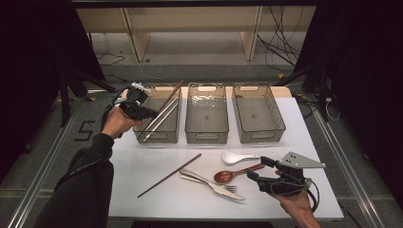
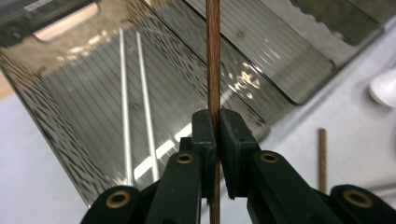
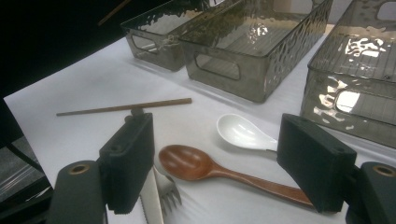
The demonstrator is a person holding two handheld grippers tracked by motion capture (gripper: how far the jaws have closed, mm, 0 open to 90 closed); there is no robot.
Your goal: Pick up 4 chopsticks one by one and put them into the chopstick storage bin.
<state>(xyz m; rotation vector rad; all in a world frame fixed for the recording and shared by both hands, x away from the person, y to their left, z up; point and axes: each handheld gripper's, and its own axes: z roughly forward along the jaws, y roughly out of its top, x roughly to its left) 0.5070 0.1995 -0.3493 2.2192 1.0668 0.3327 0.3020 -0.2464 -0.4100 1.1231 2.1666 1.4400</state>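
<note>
The left gripper (image 1: 151, 113) was up over the near-left corner of the left bin (image 1: 158, 135), w/ its jaws squeezed shut on a brown chopstick (image 1: 167, 100). In the left gripper view the stick (image 2: 213, 56) ran straight up between the two black pads and stuck out past them, over the inside of the bin. From above, the stick slanted up and away from the gripper, over the bin, toward its far right corner.

Two silver chopsticks (image 1: 160, 119) lay inside that same bin, just beyond the gripper, side by side. In the left gripper view they (image 2: 137, 102) were a bit left of the jaws, on the bin floor.

The right gripper (image 1: 255, 169) sat low near the table edge, jaws wide apart, nothing between them. It wasn't touching anything I could see. Just ahead of it lay a brown wooden spoon (image 1: 235, 174), & a bit past that a white spoon (image 1: 237, 157). In the right gripper view the wooden spoon (image 3: 205, 167) lay between the two jaws but farther out, on the table, and the white spoon (image 3: 240, 131) was behind it.

A fork (image 1: 209, 181) and a knife (image 1: 216, 188) lay together, off to the right gripper's left. Farther that way was a 2nd brown chopstick (image 1: 169, 175), flat on the white table (image 1: 142, 166).

The middle bin (image 1: 206, 135) and the right bin (image 1: 260, 135) sat well beyond the right gripper.
</note>
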